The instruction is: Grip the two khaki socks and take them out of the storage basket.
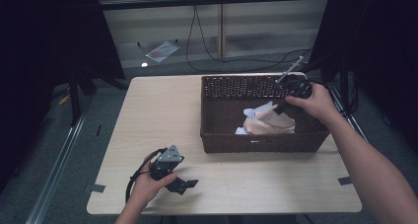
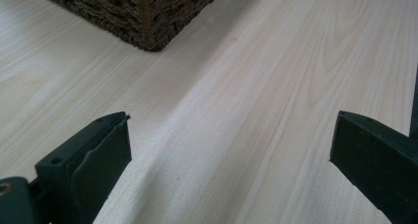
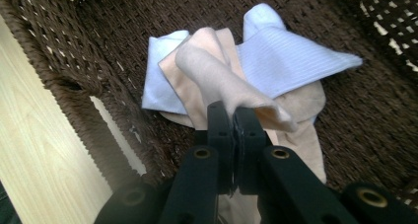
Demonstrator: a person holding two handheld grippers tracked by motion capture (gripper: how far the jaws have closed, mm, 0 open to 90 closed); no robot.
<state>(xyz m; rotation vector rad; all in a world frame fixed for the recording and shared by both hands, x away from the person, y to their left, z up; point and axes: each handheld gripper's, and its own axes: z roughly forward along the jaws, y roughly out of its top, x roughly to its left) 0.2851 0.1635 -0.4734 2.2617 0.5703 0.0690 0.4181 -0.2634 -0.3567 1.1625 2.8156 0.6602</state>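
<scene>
Inside the basket (image 3: 74,46), right gripper (image 3: 235,116) jaws pinch a beige sock (image 3: 217,81); left gripper (image 2: 229,150) jaws gape

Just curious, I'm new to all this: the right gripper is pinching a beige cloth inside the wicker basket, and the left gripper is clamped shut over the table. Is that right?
Not quite. The left gripper is open; the left gripper view shows its jaws wide apart over the bare table. The rest holds: the right gripper pinches the beige cloth inside the wicker basket.
</scene>
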